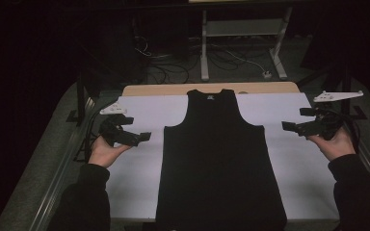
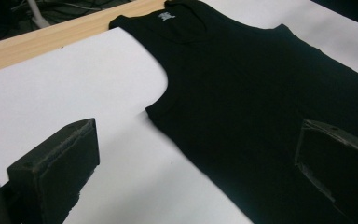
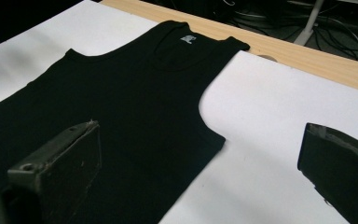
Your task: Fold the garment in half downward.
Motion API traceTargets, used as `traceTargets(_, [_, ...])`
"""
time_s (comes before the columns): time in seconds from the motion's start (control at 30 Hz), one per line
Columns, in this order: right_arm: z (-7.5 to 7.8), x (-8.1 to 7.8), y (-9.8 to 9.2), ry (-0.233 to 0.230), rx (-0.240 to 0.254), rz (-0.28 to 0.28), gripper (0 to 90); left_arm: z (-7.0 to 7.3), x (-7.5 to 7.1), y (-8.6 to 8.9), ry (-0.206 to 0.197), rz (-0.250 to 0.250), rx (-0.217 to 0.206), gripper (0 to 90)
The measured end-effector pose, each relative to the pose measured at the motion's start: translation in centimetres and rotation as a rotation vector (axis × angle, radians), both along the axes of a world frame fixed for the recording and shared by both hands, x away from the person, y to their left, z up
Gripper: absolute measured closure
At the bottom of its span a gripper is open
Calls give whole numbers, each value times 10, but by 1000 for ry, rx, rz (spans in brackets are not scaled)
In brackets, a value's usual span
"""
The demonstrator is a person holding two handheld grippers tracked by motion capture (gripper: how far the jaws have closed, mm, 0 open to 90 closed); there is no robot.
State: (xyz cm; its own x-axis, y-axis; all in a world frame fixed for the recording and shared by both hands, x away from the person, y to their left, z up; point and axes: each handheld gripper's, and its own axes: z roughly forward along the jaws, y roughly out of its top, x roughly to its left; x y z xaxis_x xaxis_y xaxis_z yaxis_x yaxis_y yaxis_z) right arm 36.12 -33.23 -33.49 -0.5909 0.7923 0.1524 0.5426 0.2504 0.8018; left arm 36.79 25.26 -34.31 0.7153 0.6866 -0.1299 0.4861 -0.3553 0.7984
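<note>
Garment under inspection: a black tank top (image 1: 220, 159) is lying flat and face up on the white sheet (image 1: 139, 178) covering the surface, neck toward the far wooden edge (image 1: 173, 89), hem toward the person. A small label (image 3: 187, 39) is showing inside the neckline. The cloth is lying smooth, with no fold visible.

Left gripper (image 1: 134, 138) is hovering just beside the garment's left edge, below the armhole, jaws standing apart and holding nothing. The left gripper view is showing one jaw over the white sheet and the other over the black cloth. Right gripper (image 1: 296, 128) is hovering near the garment's right edge at much the same height, jaws likewise parted and empty; contact with the cloth is not apparent on either side.

Assessment: the approach step is in hand, with no grasp yet made; the work appears to be folding. The next move is likely calling for each gripper to descend onto its side edge or shoulder strap, closing on the fabric alone and not the sheet beneath, before lifting evenly.
</note>
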Motion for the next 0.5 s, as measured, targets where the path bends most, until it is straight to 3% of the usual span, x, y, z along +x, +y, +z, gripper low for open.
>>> traceTargets(0.5, [4, 28, 11, 39, -11, 8, 0, 13, 26, -14, 23, -48, 60, 0])
